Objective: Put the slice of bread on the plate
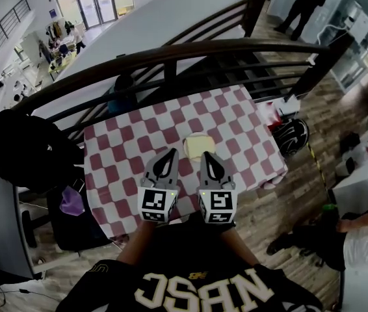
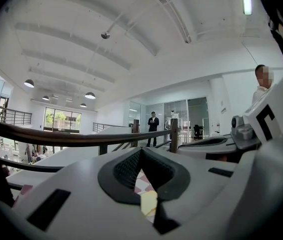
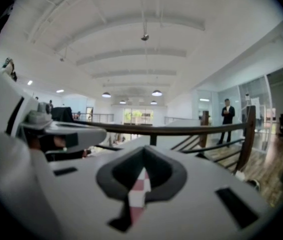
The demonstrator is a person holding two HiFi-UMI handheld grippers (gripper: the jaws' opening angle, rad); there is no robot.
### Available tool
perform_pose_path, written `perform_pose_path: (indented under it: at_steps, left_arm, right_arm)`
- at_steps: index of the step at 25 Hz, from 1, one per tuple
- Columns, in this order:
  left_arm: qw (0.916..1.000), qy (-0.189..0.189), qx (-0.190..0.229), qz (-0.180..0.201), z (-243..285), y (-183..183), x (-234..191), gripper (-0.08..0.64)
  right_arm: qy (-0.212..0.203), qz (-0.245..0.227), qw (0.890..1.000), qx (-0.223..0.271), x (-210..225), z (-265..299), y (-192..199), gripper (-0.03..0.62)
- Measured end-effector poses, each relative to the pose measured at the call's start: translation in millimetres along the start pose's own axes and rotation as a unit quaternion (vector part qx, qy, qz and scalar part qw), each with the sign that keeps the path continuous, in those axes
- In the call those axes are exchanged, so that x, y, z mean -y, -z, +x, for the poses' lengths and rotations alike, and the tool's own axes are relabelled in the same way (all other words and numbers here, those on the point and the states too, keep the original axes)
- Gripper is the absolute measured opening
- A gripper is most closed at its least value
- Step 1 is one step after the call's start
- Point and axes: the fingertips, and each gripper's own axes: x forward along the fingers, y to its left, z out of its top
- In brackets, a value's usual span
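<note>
A pale yellow slice of bread point(image 1: 199, 147) lies on the red-and-white checked tablecloth point(image 1: 125, 155), near the middle of the small table. I cannot make out a plate in any view. My left gripper point(image 1: 169, 155) and right gripper point(image 1: 209, 156) hover side by side just short of the bread, both pointing at it. Each is shut with nothing held. In the left gripper view the left gripper point(image 2: 141, 153) shows a sliver of bread point(image 2: 149, 204) through the gap under its closed tips. The right gripper point(image 3: 142, 154) shows only checked cloth there.
A dark curved railing point(image 1: 171, 54) runs behind the table, with stairs beyond. A black bag point(image 1: 25, 149) and a purple item point(image 1: 72, 201) sit at the left, a helmet point(image 1: 293, 135) at the right. One person point(image 1: 304, 2) stands far back; another point(image 1: 359, 236) sits at the lower right.
</note>
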Motion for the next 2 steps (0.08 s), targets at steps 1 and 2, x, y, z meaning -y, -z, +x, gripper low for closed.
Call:
perform_pose_path:
  at_steps: [1, 2]
  left_arm:
    - [1.0, -0.002, -0.002, -0.002, -1.5, 2.6, -0.8, 0.018]
    - [1.0, -0.004, -0.005, -0.004, -3.0, 5.3, -1.5, 0.018]
  right_arm:
    - [-0.005, -0.004, 1.0, -0.005, -4.3, 0.8, 1.9, 0.017]
    - [-0.011, -0.009, 1.0, -0.01, -8.7, 1.6, 4.1, 0.017]
